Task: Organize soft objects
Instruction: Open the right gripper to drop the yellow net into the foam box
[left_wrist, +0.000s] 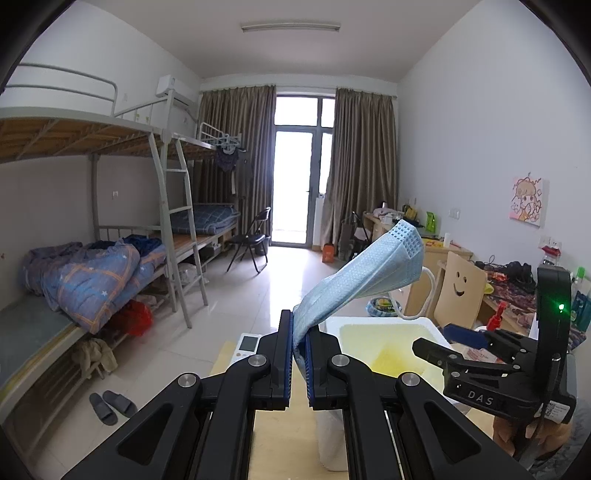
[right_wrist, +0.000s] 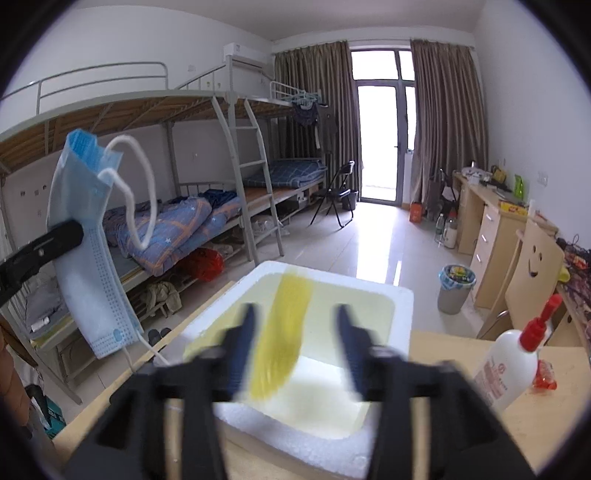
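Flanking foam box (right_wrist: 400, 306): glue bottle (right_wrist: 508, 363); hanging face mask (right_wrist: 90, 240)

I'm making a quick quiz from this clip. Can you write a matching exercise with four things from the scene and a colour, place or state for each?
Things:
1. face mask
2. foam box
3. white bottle
4. right gripper

Descriptions:
A. red cap, on the table right of the box
B. open, above the box
C. light blue, clamped in the left gripper
D. white, yellow inside

Pairs: 1-C, 2-D, 3-A, 4-B
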